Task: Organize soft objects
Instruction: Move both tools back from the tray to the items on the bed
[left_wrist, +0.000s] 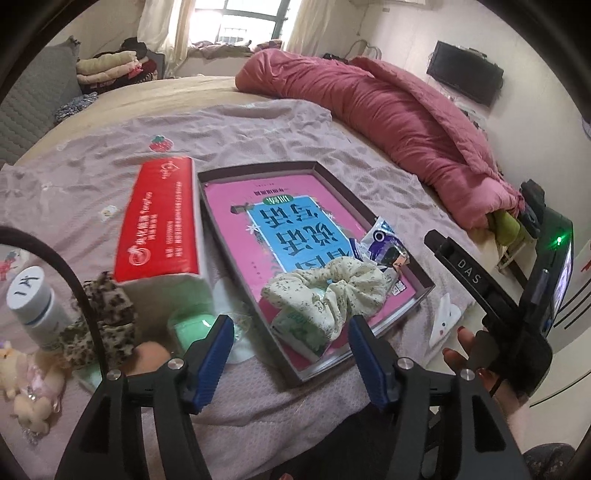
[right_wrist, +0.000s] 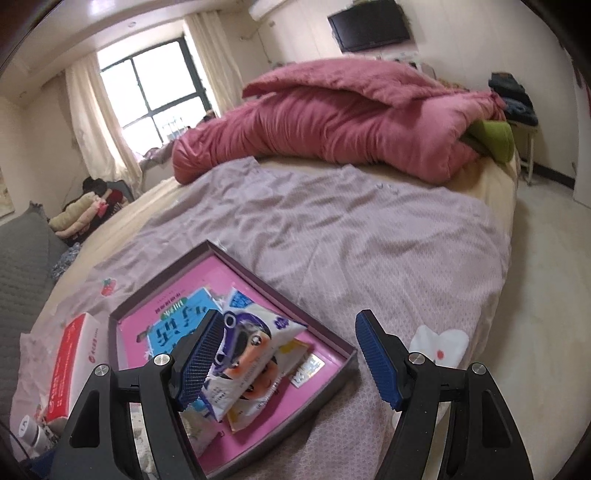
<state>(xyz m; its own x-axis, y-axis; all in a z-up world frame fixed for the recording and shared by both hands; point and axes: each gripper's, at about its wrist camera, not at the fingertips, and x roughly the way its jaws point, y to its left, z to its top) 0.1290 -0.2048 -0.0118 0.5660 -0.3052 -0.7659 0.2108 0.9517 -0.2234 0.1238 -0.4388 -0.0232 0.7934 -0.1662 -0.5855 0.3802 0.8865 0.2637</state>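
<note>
A pale floral scrunchie (left_wrist: 327, 291) lies in a shallow dark-rimmed tray (left_wrist: 258, 168), on a green tissue pack (left_wrist: 297, 330) and a pink book (left_wrist: 236, 206). My left gripper (left_wrist: 291, 354) hovers just short of the scrunchie, open, with nothing between its blue pads. A cartoon snack packet (right_wrist: 255, 350) lies in the tray (right_wrist: 288, 299) on top of other packets. My right gripper (right_wrist: 291, 356) is open above it; the packet shows behind the left pad, not pinched. A leopard-print scrunchie (left_wrist: 109, 314) and a green soft pad (left_wrist: 192, 328) lie left of the tray.
A red tissue box (left_wrist: 159, 221) lies beside the tray's left rim. A white bottle (left_wrist: 33, 302) and a plush toy (left_wrist: 22, 376) are at far left. A white flower-shaped piece (right_wrist: 439, 343) lies right of the tray. A pink duvet (right_wrist: 351, 122) is heaped across the bed. A hand (left_wrist: 461, 347) is at right.
</note>
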